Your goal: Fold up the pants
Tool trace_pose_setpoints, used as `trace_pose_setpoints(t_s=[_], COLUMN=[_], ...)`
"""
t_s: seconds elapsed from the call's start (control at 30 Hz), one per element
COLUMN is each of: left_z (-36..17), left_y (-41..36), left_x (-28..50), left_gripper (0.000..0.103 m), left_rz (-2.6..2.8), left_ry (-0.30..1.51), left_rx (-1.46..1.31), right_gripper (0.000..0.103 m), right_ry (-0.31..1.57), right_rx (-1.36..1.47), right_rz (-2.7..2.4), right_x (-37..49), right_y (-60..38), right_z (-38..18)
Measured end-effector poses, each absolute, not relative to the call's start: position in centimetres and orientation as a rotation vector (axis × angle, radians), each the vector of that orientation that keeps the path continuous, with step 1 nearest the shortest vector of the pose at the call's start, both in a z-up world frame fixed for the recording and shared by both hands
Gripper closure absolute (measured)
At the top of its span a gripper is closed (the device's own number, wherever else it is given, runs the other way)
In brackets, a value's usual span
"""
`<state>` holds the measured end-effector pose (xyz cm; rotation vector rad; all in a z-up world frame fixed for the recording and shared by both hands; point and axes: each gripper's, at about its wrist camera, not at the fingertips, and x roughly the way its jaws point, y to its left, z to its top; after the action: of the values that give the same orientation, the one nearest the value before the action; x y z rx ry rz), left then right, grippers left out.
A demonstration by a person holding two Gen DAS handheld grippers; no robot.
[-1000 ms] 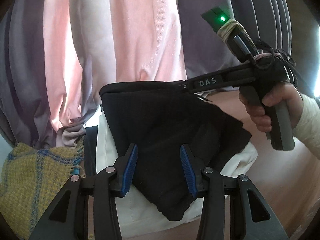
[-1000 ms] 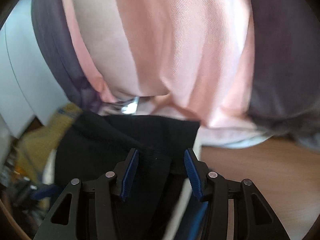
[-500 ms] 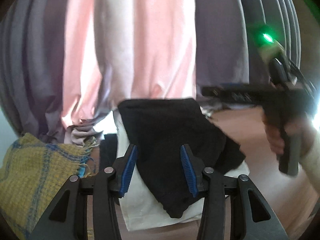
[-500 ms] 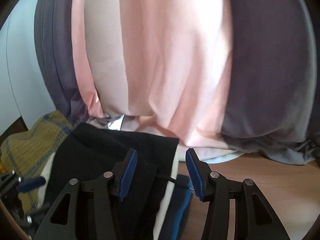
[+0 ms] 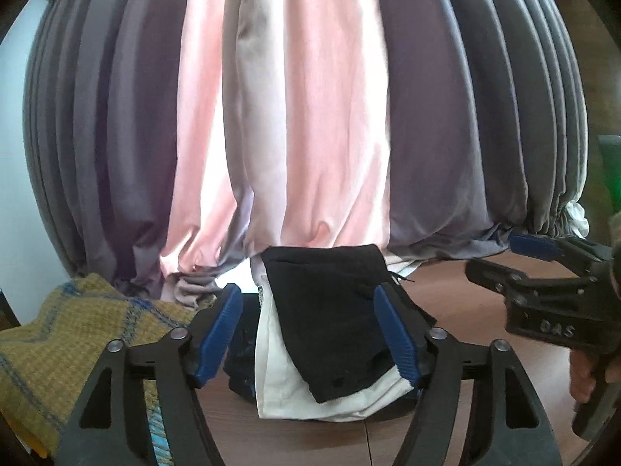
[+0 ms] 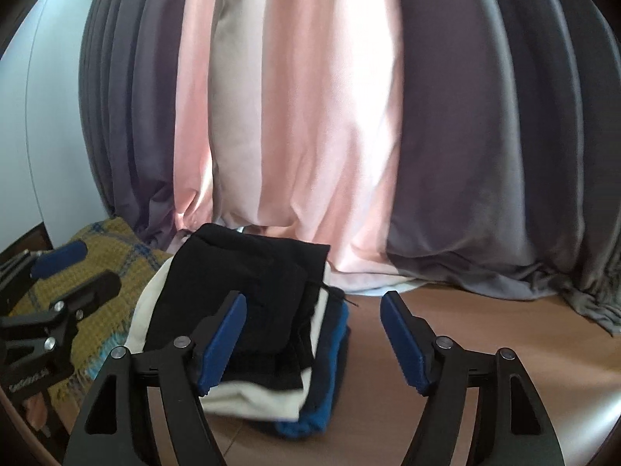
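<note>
The folded black pants [image 5: 330, 310] lie on top of a stack of folded clothes, over a white garment [image 5: 283, 396]. In the right wrist view the black pants [image 6: 248, 283] top a stack with a white layer [image 6: 256, 400] and a blue one [image 6: 322, 400]. My left gripper [image 5: 310, 338] is open and empty, just in front of the stack. My right gripper [image 6: 314, 341] is open and empty, to the right front of the stack. It also shows at the right of the left wrist view [image 5: 543, 272].
Pink and grey curtains [image 5: 310, 116] hang right behind the stack. A yellow checked blanket [image 5: 58, 341] lies to the left of the stack, also in the right wrist view [image 6: 108, 264]. Wooden table surface [image 6: 465, 310] lies to the right.
Both grippers have pulled back from the stack. The right gripper let the black pants go and drew off to the right. The pants now lie flat on the stack.
</note>
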<state>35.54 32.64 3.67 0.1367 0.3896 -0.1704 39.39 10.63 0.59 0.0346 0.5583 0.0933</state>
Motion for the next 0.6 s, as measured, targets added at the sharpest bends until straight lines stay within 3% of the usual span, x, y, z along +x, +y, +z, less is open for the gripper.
trace_pose_setpoints(t_s=[0.27,0.6], left_z=[3.9,5.0], left_y=[32.0,30.9], left_x=[32.0,26.8], left_gripper=[0.026,0.023], left_rz=[-0.226,-0.182], left_ry=[0.395,0.375], left_rx=[0.146,0.123], right_gripper=[0.018,0.018], right_ry=[0.553,0.544], right_rx=[0.028,0.046], right_rz=[-0.033,-0.038], right_x=[33.0,26.8], right_y=[10.3,8.8], right_z=[1.7,2.6])
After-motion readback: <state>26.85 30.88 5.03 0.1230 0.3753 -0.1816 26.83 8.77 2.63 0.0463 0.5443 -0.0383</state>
